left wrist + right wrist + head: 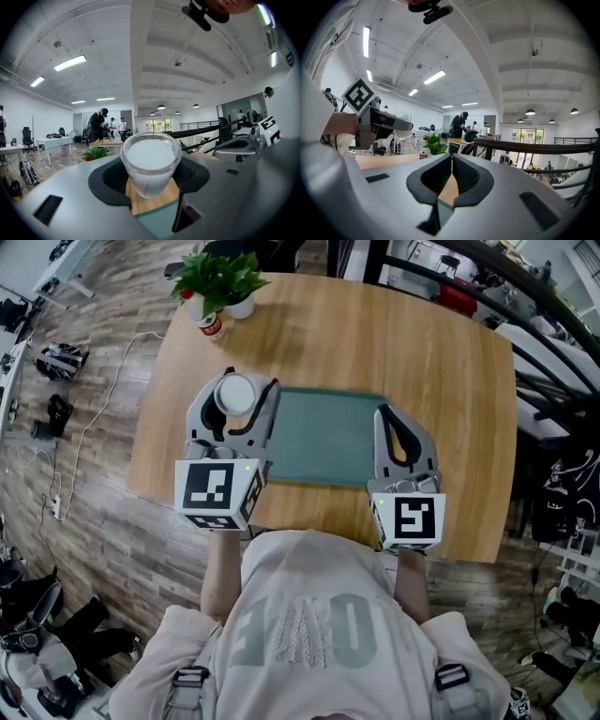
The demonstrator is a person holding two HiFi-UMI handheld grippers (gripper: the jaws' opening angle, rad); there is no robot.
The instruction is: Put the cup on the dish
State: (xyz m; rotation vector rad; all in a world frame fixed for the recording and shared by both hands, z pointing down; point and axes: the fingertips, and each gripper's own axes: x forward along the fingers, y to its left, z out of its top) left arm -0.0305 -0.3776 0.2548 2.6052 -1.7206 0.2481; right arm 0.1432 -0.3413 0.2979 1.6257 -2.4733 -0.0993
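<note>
The left gripper (249,382) is clamped on a small, pale, frosted cup (151,161), whose sides sit against the dark pads of both jaws, rim upward. In the head view the cup is over bare wood of the worktop (422,362), just beside the left edge of the flat green rectangular dish (323,437) and not above it. The left gripper view shows wood under the cup's base and a corner of the green dish nearer the camera. Whether the cup stands on the worktop or hangs slightly above it cannot be told. The right gripper (452,164) has its jaws pressed together with nothing between them. It is at the dish's right edge, with wood and a strip of green visible past its pads. At the worktop's far left corner stand a potted plant (217,277) and, just beside it, a red can (212,326), both well apart from the dish. A person (97,123) stands in the distant room.
</note>
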